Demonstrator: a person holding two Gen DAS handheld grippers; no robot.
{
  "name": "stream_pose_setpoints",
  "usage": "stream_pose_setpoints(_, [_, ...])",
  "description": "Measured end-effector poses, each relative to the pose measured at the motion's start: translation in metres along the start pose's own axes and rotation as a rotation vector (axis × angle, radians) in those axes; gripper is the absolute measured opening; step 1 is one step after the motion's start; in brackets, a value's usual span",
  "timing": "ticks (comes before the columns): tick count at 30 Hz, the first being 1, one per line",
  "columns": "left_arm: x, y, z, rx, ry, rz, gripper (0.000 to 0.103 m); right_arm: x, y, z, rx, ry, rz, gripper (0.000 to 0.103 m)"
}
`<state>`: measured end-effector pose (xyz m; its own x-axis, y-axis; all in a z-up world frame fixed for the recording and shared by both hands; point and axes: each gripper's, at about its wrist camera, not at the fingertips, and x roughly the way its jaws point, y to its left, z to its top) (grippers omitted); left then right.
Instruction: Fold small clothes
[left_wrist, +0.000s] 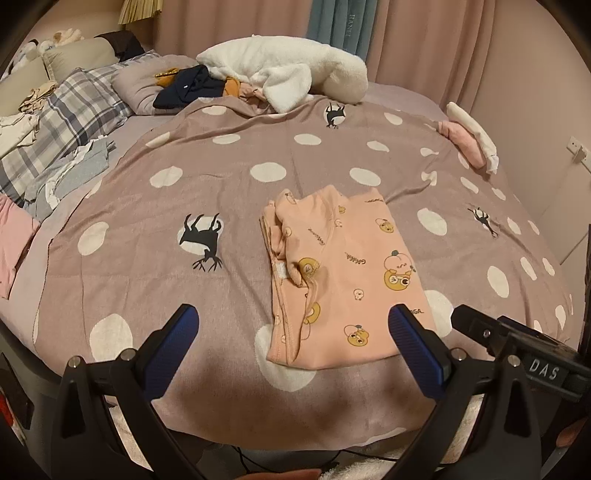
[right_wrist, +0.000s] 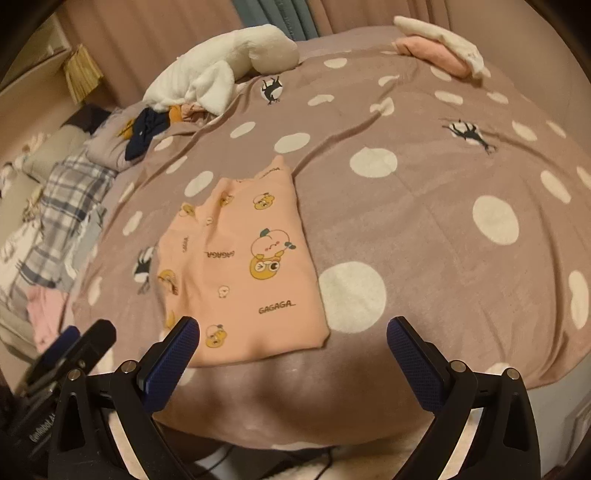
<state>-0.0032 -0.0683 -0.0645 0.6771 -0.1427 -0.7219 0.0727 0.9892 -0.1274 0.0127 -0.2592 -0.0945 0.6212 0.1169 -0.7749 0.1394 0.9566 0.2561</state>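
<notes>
Tools hang wide apart over the near edge of the bed, both released and holding nothing. Left tool (left_wrist: 293, 319) has its blue pads spread, the right-hand pad just over the near corner of the folded peach pyjama top (left_wrist: 332, 273). Right tool (right_wrist: 293, 328) is equally spread, its left-hand pad over the top's near hem (right_wrist: 243, 266). That top lies just ahead of both tools on the polka-dot blanket (left_wrist: 184, 177), folded into a rough rectangle, cartoon prints and "GAGAGA" lettering facing up, layered edges bunched along its left side.
</notes>
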Motion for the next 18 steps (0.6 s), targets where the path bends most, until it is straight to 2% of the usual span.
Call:
stream_pose_setpoints(11, [-0.005,-0.007,-0.003,0.024,-0.002,-0.016,0.103,-0.006,0.001,-0.004,0.005,-0.02,-0.014,0.101])
stream_pose_setpoints(18, [-0.012,-0.009,-0.006,0.021,-0.018,-0.039,0.103,-0.014,0.008,-0.01,-0.044,-0.036,-0.073,0.101])
